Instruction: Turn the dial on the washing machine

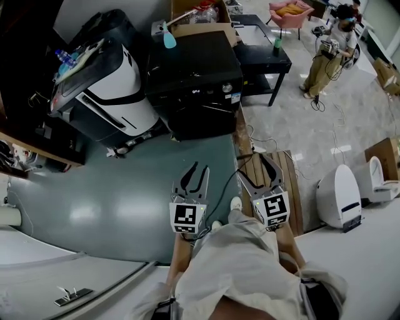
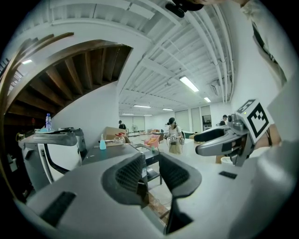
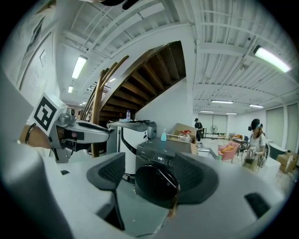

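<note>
The black front-loading washing machine [image 1: 194, 78] stands ahead across the grey floor, its round dial [image 1: 227, 87] at the right end of the front panel. My left gripper [image 1: 194, 175] and right gripper [image 1: 257, 170] are held side by side well short of it, both open and empty. In the right gripper view the washer [image 3: 156, 184] with its dark round door shows between the wide-apart pads of the right gripper [image 3: 152, 176]; the dial is not discernible there. The left gripper [image 2: 152, 176] points past the washer's top [image 2: 110, 153], its jaws only narrowly apart.
A white-and-black machine [image 1: 106, 87] stands left of the washer. A teal bottle [image 1: 170, 39] and cardboard box [image 1: 200, 15] sit on and behind it. A black low table [image 1: 262, 56] is on the right, a wooden pallet [image 1: 289, 187] underfoot, white fixtures [image 1: 340, 197] and a person [image 1: 328, 53] beyond.
</note>
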The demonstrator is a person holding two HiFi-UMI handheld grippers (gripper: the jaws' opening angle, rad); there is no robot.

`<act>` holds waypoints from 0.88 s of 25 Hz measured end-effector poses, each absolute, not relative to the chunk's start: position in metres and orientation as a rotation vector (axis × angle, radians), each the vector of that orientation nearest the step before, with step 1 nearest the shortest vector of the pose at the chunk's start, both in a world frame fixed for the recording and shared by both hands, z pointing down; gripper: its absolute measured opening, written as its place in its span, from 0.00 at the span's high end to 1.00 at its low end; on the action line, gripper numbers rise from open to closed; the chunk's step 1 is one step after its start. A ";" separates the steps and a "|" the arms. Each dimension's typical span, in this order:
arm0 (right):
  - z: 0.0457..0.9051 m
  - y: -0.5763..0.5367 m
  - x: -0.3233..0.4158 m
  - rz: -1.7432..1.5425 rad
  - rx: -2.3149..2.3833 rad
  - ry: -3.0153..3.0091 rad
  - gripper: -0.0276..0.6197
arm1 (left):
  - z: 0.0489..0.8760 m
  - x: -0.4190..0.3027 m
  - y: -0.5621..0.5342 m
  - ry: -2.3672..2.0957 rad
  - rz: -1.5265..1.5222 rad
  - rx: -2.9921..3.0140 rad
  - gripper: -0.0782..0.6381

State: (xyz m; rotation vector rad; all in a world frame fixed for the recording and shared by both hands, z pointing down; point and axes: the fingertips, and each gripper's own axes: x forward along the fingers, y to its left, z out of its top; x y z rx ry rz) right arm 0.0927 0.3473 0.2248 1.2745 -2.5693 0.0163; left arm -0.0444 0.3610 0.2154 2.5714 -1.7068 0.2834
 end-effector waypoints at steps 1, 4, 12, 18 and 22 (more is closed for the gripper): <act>0.225 0.341 0.095 0.022 1.265 -2.572 0.45 | 0.215 -0.042 0.355 -1.714 0.289 2.567 0.72; 0.226 0.321 0.102 0.028 1.238 -2.589 0.45 | 0.214 -0.034 0.338 -1.739 0.308 2.550 0.72; 0.227 0.280 0.121 0.051 1.144 -2.630 0.45 | 0.213 -0.015 0.307 -1.818 0.374 2.475 0.72; 0.234 0.261 0.126 0.071 1.103 -2.638 0.45 | 0.219 -0.011 0.297 -1.825 0.382 2.432 0.72; 0.240 0.253 0.128 0.089 1.080 -2.639 0.45 | 0.218 -0.005 0.290 -1.827 0.390 2.435 0.72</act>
